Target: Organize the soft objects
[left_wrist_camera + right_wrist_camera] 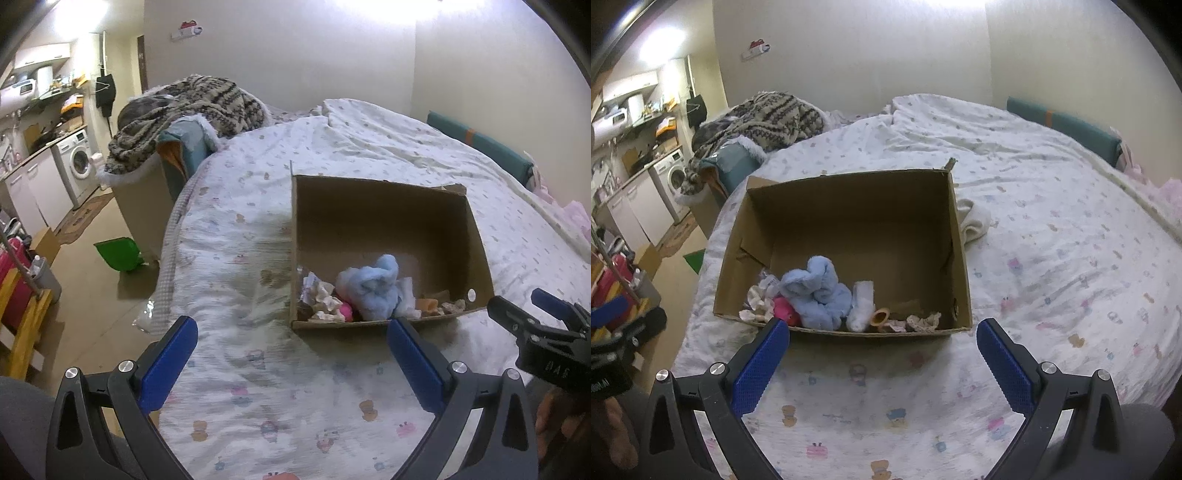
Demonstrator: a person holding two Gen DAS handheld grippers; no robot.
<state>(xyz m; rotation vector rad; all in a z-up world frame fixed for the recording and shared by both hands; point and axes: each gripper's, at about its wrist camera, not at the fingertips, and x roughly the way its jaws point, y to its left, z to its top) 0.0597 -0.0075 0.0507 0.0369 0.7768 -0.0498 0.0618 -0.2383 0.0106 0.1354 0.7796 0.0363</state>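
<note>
Soft toys [816,291] against box [849,192] near wall

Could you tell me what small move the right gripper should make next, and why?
Probably swing the right gripper forward and to the right, toward the white folded cloth lying on the bed just outside the cardboard box's right wall. Both grippers are open and hold nothing, the other soft items, such as the blue plush, already sit in the box, and this cloth looks like the only one left out.

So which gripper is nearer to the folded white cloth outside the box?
Probably the right. The white cloth lies on the bed past the cardboard box's right wall, on the right gripper's side; the left gripper is further left, where the box hides it.
</note>
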